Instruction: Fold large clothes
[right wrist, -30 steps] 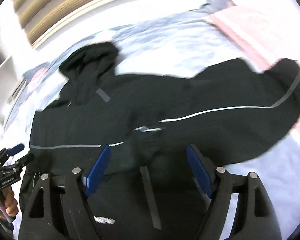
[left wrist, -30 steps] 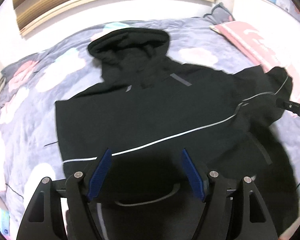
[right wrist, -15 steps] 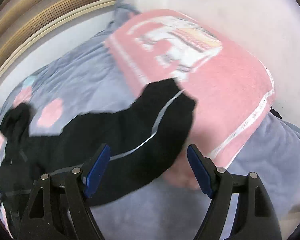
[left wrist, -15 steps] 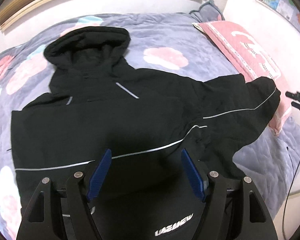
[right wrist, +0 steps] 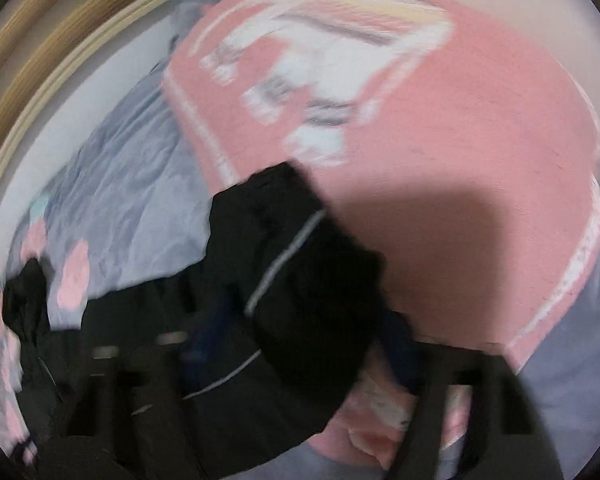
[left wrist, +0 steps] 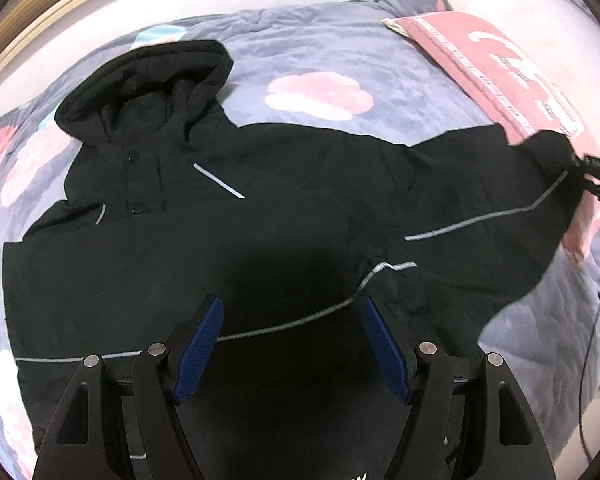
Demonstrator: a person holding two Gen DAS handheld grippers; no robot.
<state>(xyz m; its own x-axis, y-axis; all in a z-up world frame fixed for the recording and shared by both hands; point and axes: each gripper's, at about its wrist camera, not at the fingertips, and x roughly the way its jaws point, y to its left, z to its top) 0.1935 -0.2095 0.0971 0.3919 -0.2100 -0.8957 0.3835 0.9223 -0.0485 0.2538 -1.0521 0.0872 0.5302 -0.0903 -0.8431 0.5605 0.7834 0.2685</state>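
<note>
Right hand-held gripper [right wrist: 296, 344], closure blurred beyond telling, meets sleeve cuff [right wrist: 296, 216] at 3 o'clock; left hand-held gripper [left wrist: 292, 344] released over black jacket [left wrist: 260, 240]. Grip the cuff squarely before folding inward.

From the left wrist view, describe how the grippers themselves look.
The left gripper has two black angular arms with silver pivot bolts, and its fingers carry ribbed blue pads. The right gripper shows only as black parts at the frame edge, with a thin dark cable hanging below.

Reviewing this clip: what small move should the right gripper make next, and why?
Probably close on the sleeve cuff. The black jacket lies spread on the bed, its sleeve end over the pink pillow, and the right gripper is at it; the blurred view hides its jaws.
</note>
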